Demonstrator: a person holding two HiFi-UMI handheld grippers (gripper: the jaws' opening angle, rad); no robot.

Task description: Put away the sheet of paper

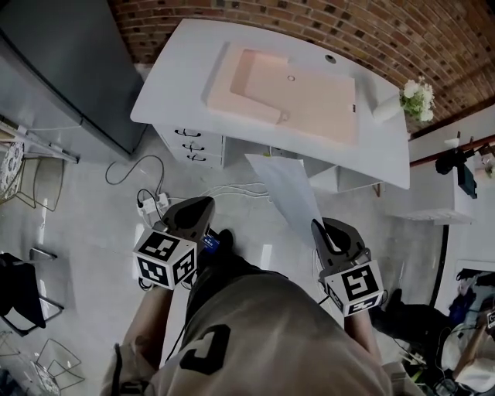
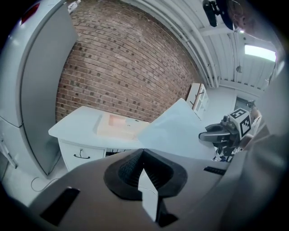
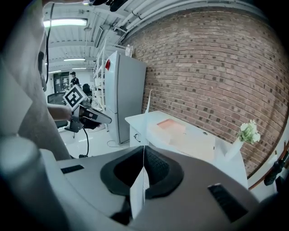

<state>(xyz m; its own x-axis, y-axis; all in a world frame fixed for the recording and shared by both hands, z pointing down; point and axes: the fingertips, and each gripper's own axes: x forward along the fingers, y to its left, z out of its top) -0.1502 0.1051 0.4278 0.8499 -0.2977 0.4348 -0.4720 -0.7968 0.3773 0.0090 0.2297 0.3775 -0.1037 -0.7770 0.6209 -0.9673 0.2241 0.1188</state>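
The person's drab shirt (image 1: 263, 332) fills the 6 o'clock edge of the head view, with the 2 grippers held out just ahead of it.

The left gripper (image 1: 199, 207), at 8 o'clock, has its jaws pressed together with nothing between them. It is well apart from the paper.

The right gripper (image 1: 319, 228), at 4 o'clock, is clamped on the near lower corner of the sheet of paper (image 1: 286, 186). In the right gripper view the sheet runs edge-on straight up out of the closed jaws.

From that grip the sheet rises toward 12 o'clock, held in the air over the floor, and its far edge reaches the front edge of the white desk (image 1: 170, 85).

On the desk lies a peach tray (image 1: 309, 100), toward 12 o'clock, with a small bunch of white flowers (image 1: 418, 98) at 2 o'clock by the brick wall (image 1: 309, 23).

The desk's 3 drawers (image 1: 189, 145) sit under its left end. A tall grey cabinet (image 1: 69, 69) stands at 10 o'clock, and a white power strip (image 1: 148, 205) with its cable lies on the floor at 9 o'clock, near the left gripper.
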